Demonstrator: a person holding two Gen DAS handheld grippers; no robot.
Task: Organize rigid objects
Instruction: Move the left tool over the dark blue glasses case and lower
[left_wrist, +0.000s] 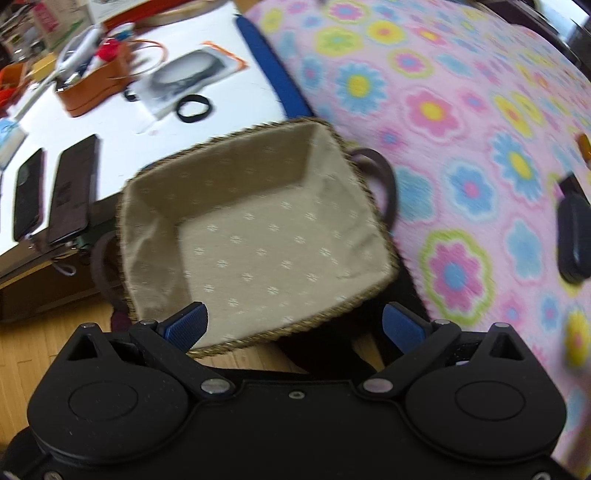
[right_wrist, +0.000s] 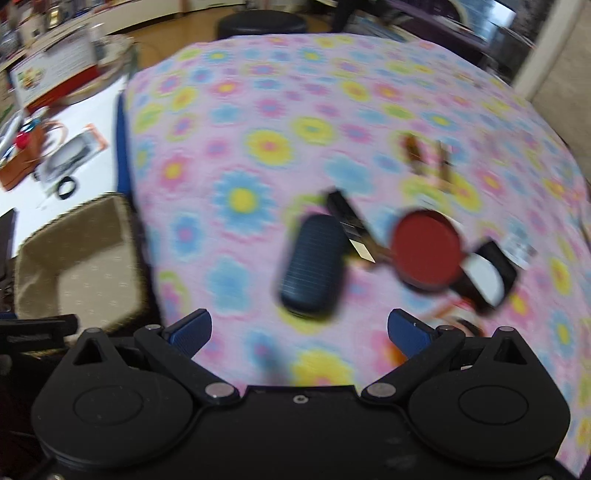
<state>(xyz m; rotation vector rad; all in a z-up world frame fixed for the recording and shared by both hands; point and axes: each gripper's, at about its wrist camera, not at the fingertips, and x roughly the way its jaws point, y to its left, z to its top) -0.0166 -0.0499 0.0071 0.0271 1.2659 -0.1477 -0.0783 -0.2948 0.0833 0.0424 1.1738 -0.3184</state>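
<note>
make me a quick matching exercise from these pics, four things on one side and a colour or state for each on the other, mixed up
Things:
1. basket
2. table tennis paddle
3. oval case
4. right claw

Colour or state:
A. dark blue, lying on the flowered blanket
B. open, holding nothing
C. cream dotted lining, nothing inside
D. red face

Pairs: 1-C, 2-D, 3-A, 4-B
</note>
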